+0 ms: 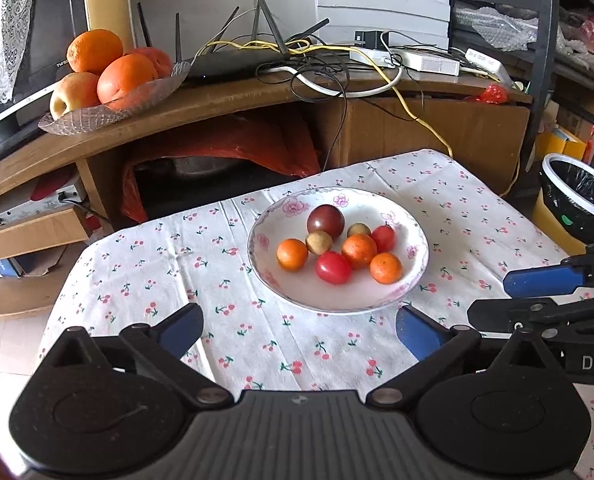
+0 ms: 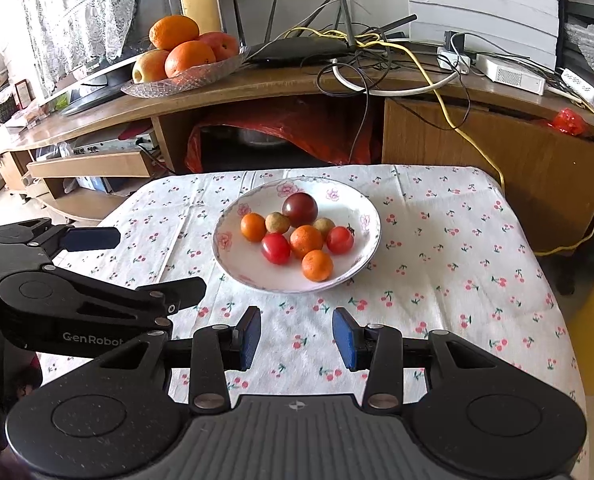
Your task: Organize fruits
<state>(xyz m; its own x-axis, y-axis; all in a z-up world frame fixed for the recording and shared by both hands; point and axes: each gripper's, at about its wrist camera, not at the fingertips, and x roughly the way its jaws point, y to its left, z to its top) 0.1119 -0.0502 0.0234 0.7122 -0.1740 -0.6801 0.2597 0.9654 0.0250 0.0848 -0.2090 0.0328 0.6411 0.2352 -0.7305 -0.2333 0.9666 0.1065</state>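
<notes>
Fruits lay together in a white bowl on the cherry-print cloth, untouched by either gripper. The left gripper hovered just short of the bowl's near rim, its blue pads spread wide with nothing between them. The right gripper hung a little further back from the bowl, its pads parted more narrowly, also empty. Each tool showed at the edge of the other's view, the two side by side above the cloth. In the bowl sat a dark plum at the back, two small brown fruits, three small oranges and two red tomatoes, all touching or nearly so. Behind the table, a glass dish on a wooden shelf held big oranges and apples beside a router and tangled cables.
</notes>
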